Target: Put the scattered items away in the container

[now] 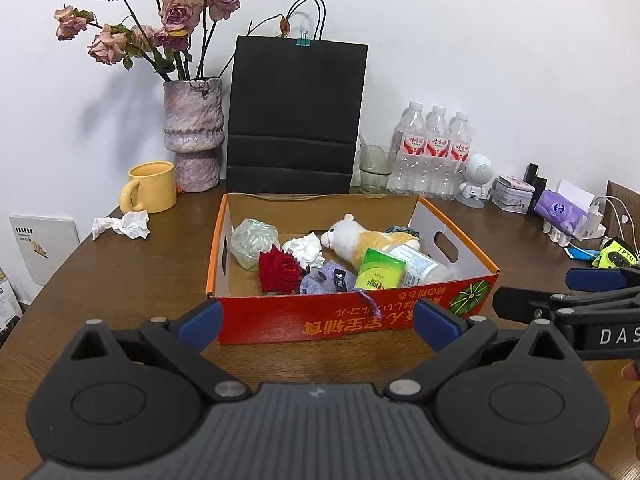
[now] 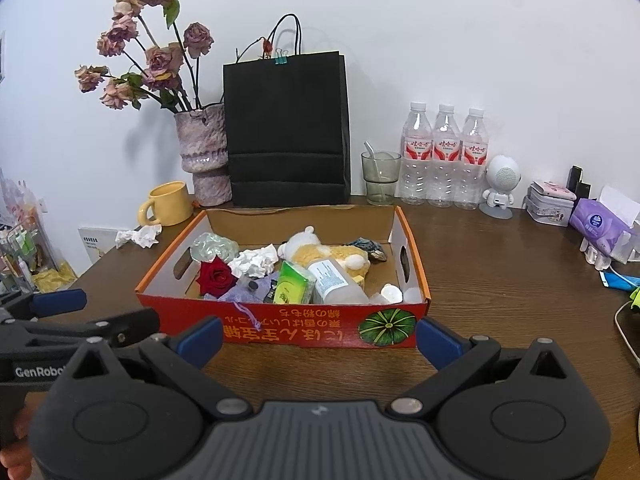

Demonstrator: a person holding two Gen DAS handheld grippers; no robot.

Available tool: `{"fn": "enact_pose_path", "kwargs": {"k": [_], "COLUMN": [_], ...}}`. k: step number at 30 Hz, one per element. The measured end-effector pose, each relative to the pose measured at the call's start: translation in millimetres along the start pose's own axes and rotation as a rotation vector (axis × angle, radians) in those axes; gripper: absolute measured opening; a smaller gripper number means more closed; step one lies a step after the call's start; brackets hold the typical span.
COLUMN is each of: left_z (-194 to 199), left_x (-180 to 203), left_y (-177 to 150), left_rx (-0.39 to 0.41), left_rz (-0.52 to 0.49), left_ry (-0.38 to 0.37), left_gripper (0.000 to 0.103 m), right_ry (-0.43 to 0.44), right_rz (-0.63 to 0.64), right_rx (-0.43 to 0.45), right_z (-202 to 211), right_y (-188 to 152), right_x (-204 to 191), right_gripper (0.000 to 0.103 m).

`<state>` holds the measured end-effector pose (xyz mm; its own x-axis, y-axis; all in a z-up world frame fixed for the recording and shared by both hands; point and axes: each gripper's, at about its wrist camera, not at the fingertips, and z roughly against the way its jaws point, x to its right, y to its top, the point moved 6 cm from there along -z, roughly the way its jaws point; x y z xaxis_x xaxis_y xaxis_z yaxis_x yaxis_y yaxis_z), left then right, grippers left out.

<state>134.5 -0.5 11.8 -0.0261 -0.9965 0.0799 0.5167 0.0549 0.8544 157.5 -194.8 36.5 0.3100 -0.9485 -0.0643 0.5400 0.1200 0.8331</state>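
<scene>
Left gripper wide open, empty, low centre before cardboard box. Right gripper likewise wide open, empty. Box holds red rose, plush toy, white bottle. Crumpled tissue outside, left, beside yellow mug.

A dark brown wooden table stands pushed against a plain white wall, evenly lit, faint shadows of dried flowers falling on the wall along the table's far edge.
</scene>
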Motion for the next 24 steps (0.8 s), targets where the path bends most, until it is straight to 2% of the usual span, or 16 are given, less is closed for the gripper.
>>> {"fn": "enact_pose_path", "kwargs": {"k": [24], "left_z": [-2.8], "left_x": [0.1], "left_y": [-1.9], "left_rx": [-0.001], "left_rz": [-0.020], "left_ry": [0.025], "left_gripper": [0.103], "right_ry": [0.003], "right_rz": [0.003], "right_rx": [-0.009], "right_z": [-2.7], "right_y": [-2.9], "right_x": [-0.6], "right_gripper": [0.103]}}
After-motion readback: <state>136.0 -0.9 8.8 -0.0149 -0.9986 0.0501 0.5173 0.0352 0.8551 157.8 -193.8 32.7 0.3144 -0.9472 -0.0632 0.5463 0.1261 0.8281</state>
